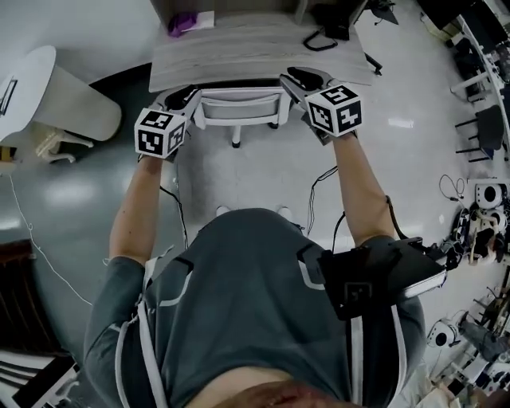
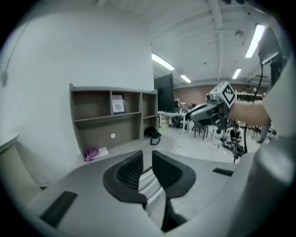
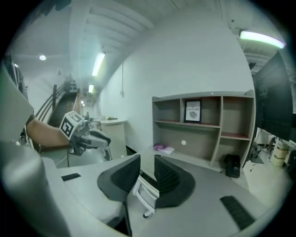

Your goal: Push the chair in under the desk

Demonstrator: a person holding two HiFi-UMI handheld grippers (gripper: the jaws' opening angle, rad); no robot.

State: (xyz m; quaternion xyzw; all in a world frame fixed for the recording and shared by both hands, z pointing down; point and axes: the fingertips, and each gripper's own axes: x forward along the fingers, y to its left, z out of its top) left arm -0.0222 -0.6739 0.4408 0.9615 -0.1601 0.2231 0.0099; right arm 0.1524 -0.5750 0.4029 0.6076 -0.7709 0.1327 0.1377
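A white chair (image 1: 239, 106) stands tucked under the front edge of a pale wood-grain desk (image 1: 239, 48); only its back rail and one leg show. My left gripper (image 1: 187, 96) hovers over the chair's left corner and my right gripper (image 1: 307, 78) over its right corner. In the left gripper view the left gripper (image 2: 147, 157) keeps a narrow gap between its jaws, with nothing in it, and the chair (image 2: 150, 183) shows below. The right gripper (image 3: 147, 159) likewise holds nothing, with the chair (image 3: 147, 196) underneath.
A purple object (image 1: 182, 22) and a black bag (image 1: 323, 36) lie on the desk, against a shelf unit (image 3: 203, 125). A white round table (image 1: 24, 80) stands left. Dark chairs (image 1: 486, 127) and equipment crowd the right. Cables trail on the floor (image 1: 319, 187).
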